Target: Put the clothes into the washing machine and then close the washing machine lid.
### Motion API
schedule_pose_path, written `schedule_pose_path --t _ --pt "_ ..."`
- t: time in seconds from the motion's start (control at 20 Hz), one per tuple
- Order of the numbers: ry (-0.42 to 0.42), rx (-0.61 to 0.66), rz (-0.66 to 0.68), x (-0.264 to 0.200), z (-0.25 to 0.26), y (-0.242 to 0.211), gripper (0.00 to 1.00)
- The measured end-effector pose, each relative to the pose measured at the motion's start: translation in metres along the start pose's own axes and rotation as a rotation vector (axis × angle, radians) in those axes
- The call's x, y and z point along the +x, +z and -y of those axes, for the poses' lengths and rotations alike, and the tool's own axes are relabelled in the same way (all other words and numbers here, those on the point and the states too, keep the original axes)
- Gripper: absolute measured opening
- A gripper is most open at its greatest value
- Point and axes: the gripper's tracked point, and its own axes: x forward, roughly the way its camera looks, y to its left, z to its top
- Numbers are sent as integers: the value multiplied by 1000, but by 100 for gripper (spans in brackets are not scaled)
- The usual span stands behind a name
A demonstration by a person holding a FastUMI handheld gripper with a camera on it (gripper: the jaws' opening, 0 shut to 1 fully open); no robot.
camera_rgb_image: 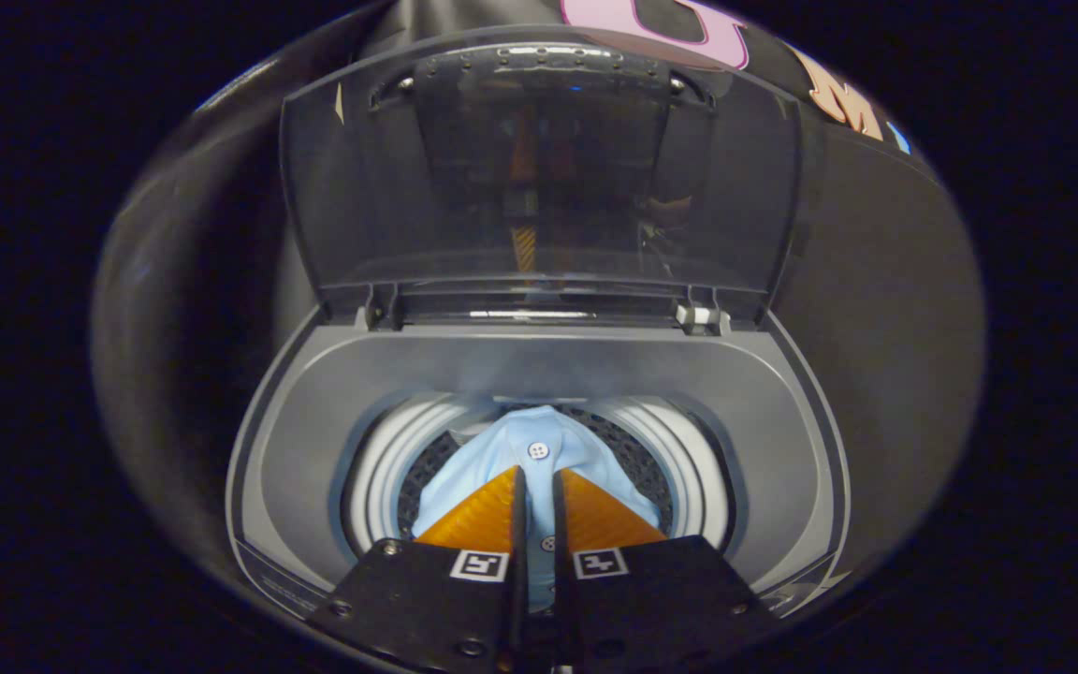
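Observation:
A top-loading washing machine (314, 440) with a grey top stands under me, its dark see-through lid (539, 178) raised upright at the back. A light blue shirt (539, 449) with white buttons hangs over the round drum opening (689, 468). My gripper (536, 487) is shut on the shirt: a narrow strip of blue cloth and one button show between the two fingers (478, 520). The shirt bunches just ahead of the fingertips, inside the drum mouth. The drum's depth under the cloth is hidden.
The lid's hinges (703, 316) sit at the back rim of the machine. Black booth cloth (876, 309) surrounds the machine on both sides and behind. The grey rim around the drum slopes inward.

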Motion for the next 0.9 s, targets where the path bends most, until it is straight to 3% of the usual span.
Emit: schedule_pose_path --t 0.05,0.1,0.15,0.4,0.65,0.9 --pt "-29 17 8 0 8 2 17" --pt "-15 48 42 -3 7 7 29" --pt "-2 72 62 -7 7 14 33" --pt "39 140 90 -18 8 14 84" --pt "79 149 97 -33 -3 10 85" --pt "50 112 259 -73 -8 48 89"
